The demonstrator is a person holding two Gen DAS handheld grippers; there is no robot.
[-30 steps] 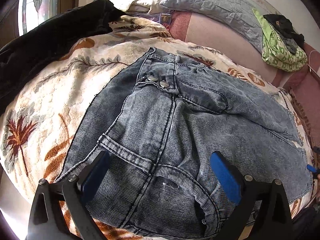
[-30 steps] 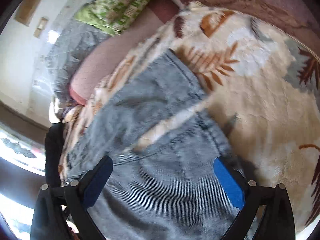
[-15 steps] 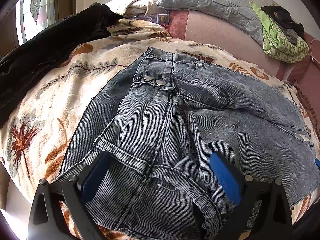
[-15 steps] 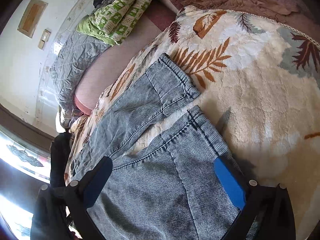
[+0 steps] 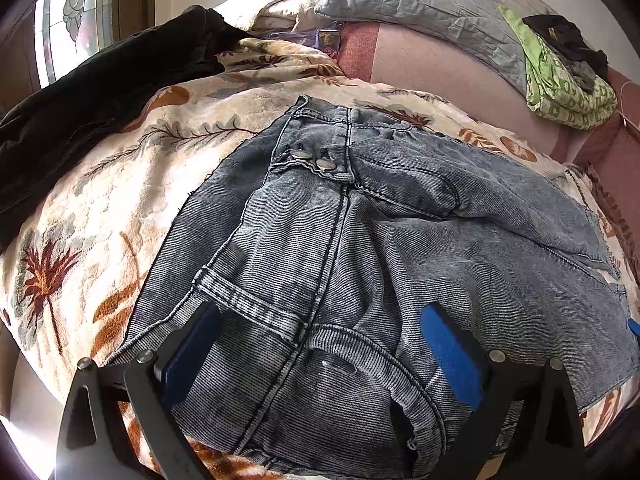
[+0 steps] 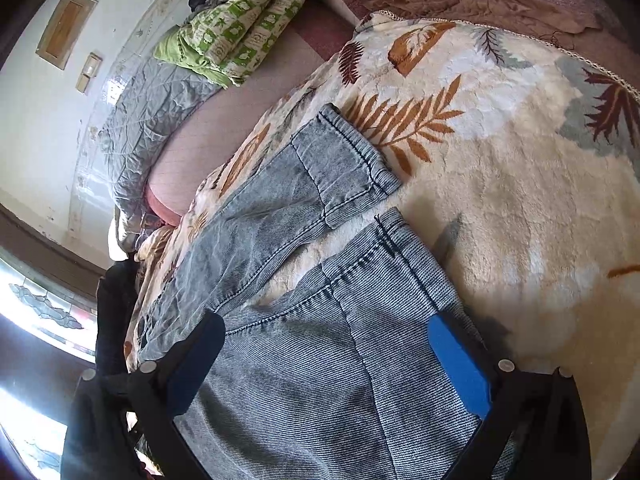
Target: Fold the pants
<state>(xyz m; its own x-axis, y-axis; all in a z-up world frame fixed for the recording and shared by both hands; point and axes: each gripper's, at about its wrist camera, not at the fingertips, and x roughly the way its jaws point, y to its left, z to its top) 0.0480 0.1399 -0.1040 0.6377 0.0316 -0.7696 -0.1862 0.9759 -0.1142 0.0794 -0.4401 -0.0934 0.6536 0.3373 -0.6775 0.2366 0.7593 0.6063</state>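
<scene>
Both grippers are easing back from the jeans since a second ago, so more of the denim is showing; each is standing wide open, gripping nothing.

Left wrist view: the left gripper is hovering with its blue pads spread over the waistband end of the pants, which are lying spread on a leaf-print blanket; two metal buttons are sitting straight ahead, beyond the fingers. Right wrist view: the right gripper is hanging open over one leg, with both hems lying ahead of it, apart from each other. The denim is looking thick, soft and floppy, likely fairly heavy; the stitched waistband and hems are probably offering the firmest places to pinch.
</scene>
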